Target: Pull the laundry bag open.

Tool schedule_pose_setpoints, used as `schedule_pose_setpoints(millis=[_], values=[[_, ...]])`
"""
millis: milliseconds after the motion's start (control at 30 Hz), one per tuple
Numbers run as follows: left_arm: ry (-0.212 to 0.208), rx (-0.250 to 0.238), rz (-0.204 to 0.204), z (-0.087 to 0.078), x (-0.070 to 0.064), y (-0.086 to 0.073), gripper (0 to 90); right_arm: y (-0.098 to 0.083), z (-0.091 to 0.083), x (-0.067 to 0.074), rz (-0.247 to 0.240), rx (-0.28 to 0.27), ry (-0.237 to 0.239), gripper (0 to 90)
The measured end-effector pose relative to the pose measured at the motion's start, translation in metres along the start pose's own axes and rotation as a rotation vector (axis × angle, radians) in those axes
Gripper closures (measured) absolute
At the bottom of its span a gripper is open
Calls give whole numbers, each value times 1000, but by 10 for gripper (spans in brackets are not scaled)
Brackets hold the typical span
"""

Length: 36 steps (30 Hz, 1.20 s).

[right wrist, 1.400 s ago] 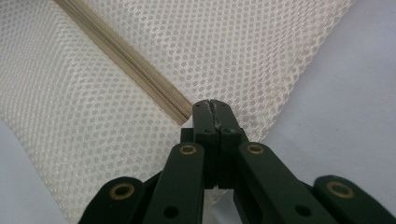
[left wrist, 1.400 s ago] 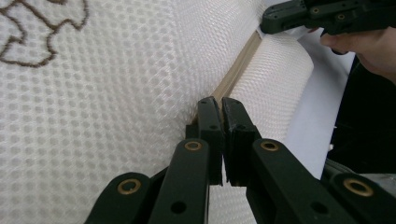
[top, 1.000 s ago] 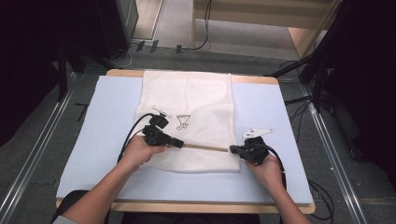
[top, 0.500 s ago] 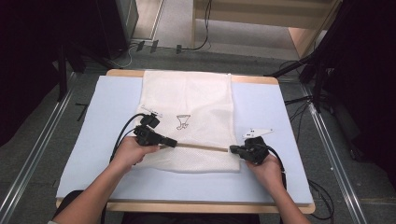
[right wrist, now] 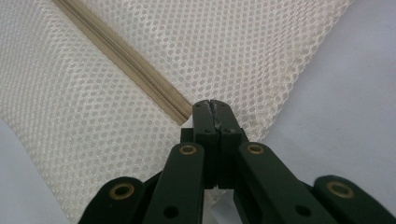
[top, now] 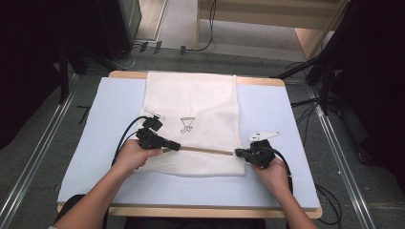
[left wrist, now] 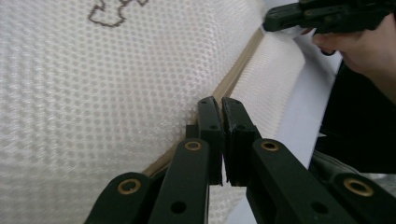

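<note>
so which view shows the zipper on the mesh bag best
The right gripper view: the zipper runs close and sharp, teeth visible, up to the right gripper. The left gripper view shows it blurrier; the high view shows a thin tan line.

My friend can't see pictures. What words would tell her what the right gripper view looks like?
Two black jaws of the right gripper are pinched shut at the end of a tan zipper on a white mesh bag. The bag lies on a pale blue mat.

A pale blue sheet [top: 95, 143] covers the wooden table [top: 191, 211]. A white mesh bag [top: 196, 100] lies flat on the sheet, at the middle.
</note>
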<state>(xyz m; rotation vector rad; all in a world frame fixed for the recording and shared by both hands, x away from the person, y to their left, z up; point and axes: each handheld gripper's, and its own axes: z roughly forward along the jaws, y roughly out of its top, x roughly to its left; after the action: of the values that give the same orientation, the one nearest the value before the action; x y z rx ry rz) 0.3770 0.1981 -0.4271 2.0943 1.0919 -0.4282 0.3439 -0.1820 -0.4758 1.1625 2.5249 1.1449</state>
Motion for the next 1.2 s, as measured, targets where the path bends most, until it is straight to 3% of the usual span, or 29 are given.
schedule_pose_setpoints(millis=[500,700,767,933,1200], values=[[13,9,-6,-7,5,-5,889,0,0,1,-4,0,-3,900],[49,-5,-24,-20,13,-12,889,0,0,1,-2,1,-4,900],[53,-18,-51,-29,19,-16,888,0,0,0,-2,1,-4,900],[82,-25,-47,-43,27,-26,888,0,0,0,1,1,1,900],[91,-41,-64,-53,32,-32,887,0,0,0,-3,3,2,900]])
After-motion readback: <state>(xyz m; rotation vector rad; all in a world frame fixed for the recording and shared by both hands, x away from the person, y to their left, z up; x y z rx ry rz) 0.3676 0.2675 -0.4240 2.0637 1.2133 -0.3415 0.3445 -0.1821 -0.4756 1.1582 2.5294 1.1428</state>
